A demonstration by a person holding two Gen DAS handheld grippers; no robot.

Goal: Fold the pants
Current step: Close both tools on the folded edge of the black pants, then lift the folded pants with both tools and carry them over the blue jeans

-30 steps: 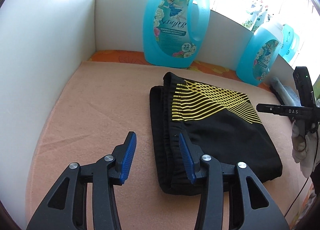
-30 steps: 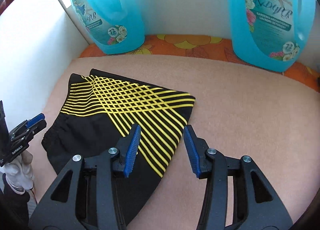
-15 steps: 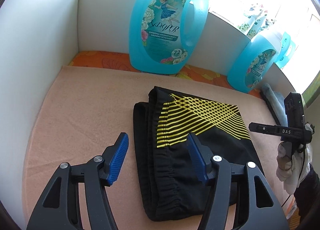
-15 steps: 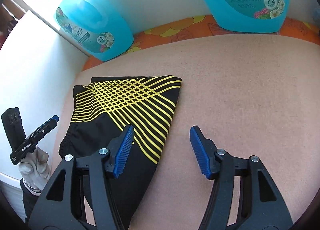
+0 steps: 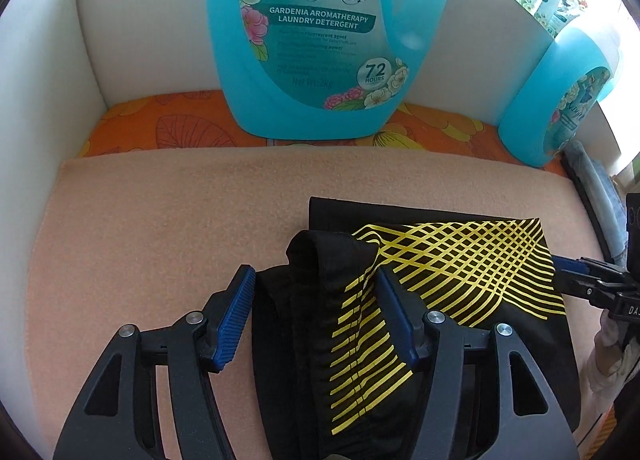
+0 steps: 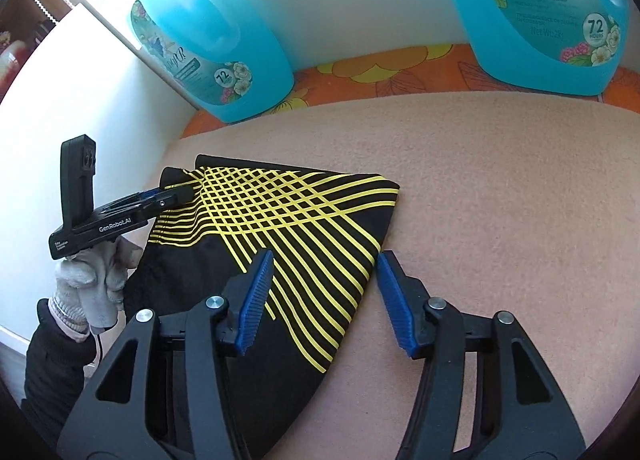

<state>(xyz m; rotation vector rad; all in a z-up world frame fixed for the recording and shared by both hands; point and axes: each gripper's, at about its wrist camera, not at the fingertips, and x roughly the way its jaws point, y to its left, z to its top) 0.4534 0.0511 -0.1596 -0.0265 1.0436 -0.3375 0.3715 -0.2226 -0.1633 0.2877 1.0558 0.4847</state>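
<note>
White foam-like walls enclose a tabletop (image 5: pixel 140 228) covered in fuzzy peach cloth, with an orange floral strip along the far edge. Seen from the left wrist, a translucent blue jug (image 5: pixel 320 40) stands straight ahead of the left hand-held gripper (image 5: pixel 316 316); its label reads "GARDENIA AROMATHERAPY LAUNDRY DETERGENT", "72 HOURS" and "Net Wt:2kg". A second blue jug (image 5: pixel 560 100) leans off to the right. The black pants (image 5: pixel 460 268), smooth knit printed with crossing yellow lines, lie bunched between the ribbed blue pads; the jaws have just been opening and stand released, the gathered waistband between them, the left pad clear of the cloth.

From the right wrist, the right hand-held gripper (image 6: pixel 324 292) straddles the pants' (image 6: pixel 280 220) striped edge. Its jaws have just been closing a little, yet neither pad presses the fabric. Far left, a hand (image 6: pixel 92 280) in a white knit glove holds the other black tool, printed "GenRobot.AI", its tip at the pants' far corner. One jug (image 6: pixel 212 52) stands ahead left, another (image 6: pixel 548 8) ahead right.
</note>
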